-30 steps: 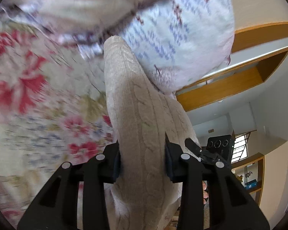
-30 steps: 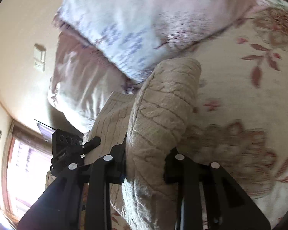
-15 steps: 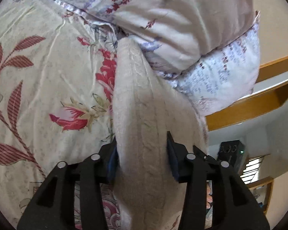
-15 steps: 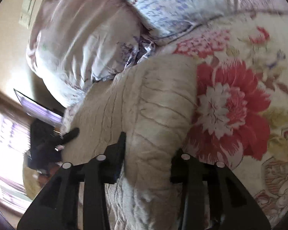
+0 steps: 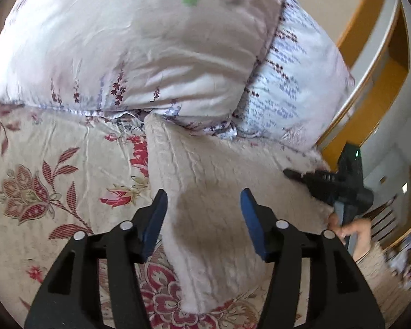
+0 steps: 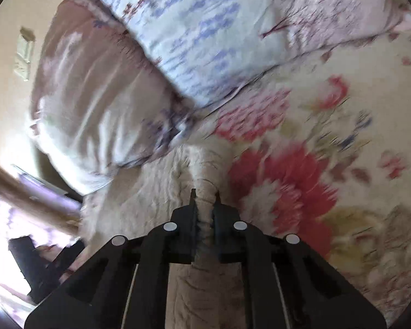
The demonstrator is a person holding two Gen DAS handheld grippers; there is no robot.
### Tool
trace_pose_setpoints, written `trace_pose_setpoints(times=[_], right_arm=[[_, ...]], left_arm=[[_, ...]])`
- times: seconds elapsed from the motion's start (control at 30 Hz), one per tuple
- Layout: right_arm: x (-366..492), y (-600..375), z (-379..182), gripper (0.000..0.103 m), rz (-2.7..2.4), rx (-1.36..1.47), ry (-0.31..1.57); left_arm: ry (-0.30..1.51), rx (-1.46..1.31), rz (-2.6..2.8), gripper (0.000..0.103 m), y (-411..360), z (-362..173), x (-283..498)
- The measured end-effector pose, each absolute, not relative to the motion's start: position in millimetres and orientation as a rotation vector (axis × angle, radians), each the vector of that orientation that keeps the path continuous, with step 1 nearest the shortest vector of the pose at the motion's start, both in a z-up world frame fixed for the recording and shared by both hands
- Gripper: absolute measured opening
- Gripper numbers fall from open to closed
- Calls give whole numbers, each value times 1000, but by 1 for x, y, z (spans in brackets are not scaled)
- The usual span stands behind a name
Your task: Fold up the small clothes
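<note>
A cream cable-knit sweater (image 5: 205, 181) lies on the flowered bedspread (image 5: 54, 164), its far edge against the pillows. My left gripper (image 5: 204, 203) is open, its blue-padded jaws wide on either side of a raised fold of the sweater. My right gripper (image 6: 205, 194) is shut on a bunched edge of the sweater (image 6: 204, 183), the knit pinched between its jaws. The right gripper also shows in the left wrist view (image 5: 326, 181), at the sweater's far right side.
Two pillows lean at the head of the bed: a pale pink one (image 5: 139, 44) and a white one with blue print (image 5: 293, 82). A wooden headboard frame (image 5: 370, 63) stands at the right. The bedspread (image 6: 328, 150) extends to the right.
My left gripper has opened and let go of the sweater, which now lies flatter on the bed. My right gripper has closed tighter on the sweater's edge. Both views have swung.
</note>
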State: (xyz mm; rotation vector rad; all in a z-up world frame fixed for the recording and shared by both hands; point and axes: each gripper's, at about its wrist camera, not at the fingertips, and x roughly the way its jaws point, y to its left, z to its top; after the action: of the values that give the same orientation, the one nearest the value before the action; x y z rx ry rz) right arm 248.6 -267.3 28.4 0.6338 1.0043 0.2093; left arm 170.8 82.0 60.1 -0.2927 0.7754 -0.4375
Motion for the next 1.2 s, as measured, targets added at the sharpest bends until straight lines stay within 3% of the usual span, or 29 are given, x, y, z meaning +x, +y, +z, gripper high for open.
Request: trace_pose_setpoints(times=[0.13,0.2,0.33,0.57,0.73,0.9,1.03,1.2], right_arm=[[245,-258,31,11,184,533,1027],[233,-258,43,17,180,489,993],[198,-245,74,40,234,388,893],[157,-202,80,41,321,189,896],[142,-179,50,45,206,-10,957],[129,-183,58,50,156,16,929],[110,-187,75,83,139,50,845],[86,-192,85,99,91,67,755]], left_arm=[[783,-212,-376,68,71,59,167],[784,-180,-346,71,73,57,161],[803,-126,-304,72,73,49,149],[836,-110,-289,73,74,40,140],[887,-81,-275,77,70,24,141],[883,-109,-276,78,72,20,136],[818,-89,-288,86,74,29,114],[776,-73,-273,98,73,32,92]])
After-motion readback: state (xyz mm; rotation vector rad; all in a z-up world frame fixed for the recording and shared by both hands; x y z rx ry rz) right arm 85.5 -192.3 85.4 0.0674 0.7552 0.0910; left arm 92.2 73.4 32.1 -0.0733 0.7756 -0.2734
